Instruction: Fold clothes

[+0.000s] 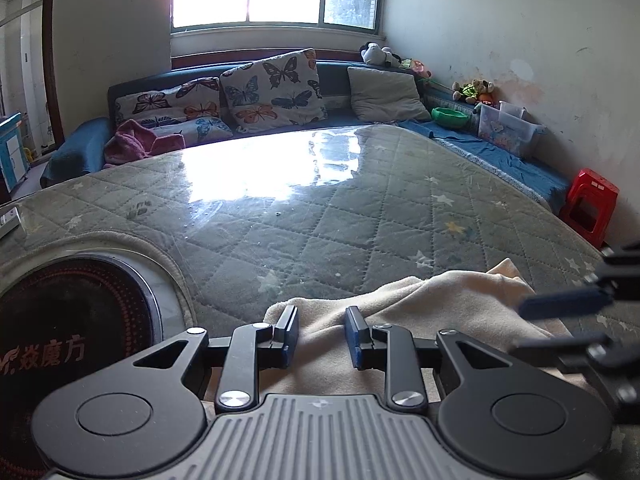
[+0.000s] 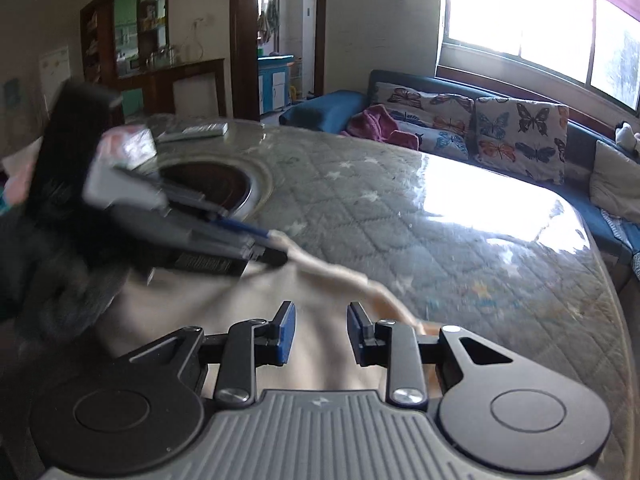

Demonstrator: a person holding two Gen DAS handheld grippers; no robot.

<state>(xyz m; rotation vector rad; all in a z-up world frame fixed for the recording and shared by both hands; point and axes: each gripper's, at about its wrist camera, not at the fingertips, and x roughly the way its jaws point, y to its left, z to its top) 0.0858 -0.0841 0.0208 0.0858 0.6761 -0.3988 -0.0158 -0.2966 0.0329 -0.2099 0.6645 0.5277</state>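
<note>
A cream-coloured garment (image 1: 440,300) lies crumpled at the near edge of the quilted table cover (image 1: 320,208). My left gripper (image 1: 322,324) is open just above the garment's near part, nothing between its blue pads. My right gripper (image 2: 322,320) is open too, over the same cream cloth (image 2: 328,356). In the right wrist view the left gripper (image 2: 276,246) comes in from the left, blurred, its tips at the cloth's far edge. In the left wrist view the right gripper's fingers (image 1: 560,308) come in from the right over the cloth.
A round induction cooktop (image 1: 72,320) is set into the table at the left. A remote (image 2: 196,131) and a packet (image 2: 128,146) lie beyond it. A sofa with butterfly cushions (image 1: 272,88), a pink cloth (image 1: 136,142), a red stool (image 1: 588,204) and toy boxes (image 1: 508,128) ring the table.
</note>
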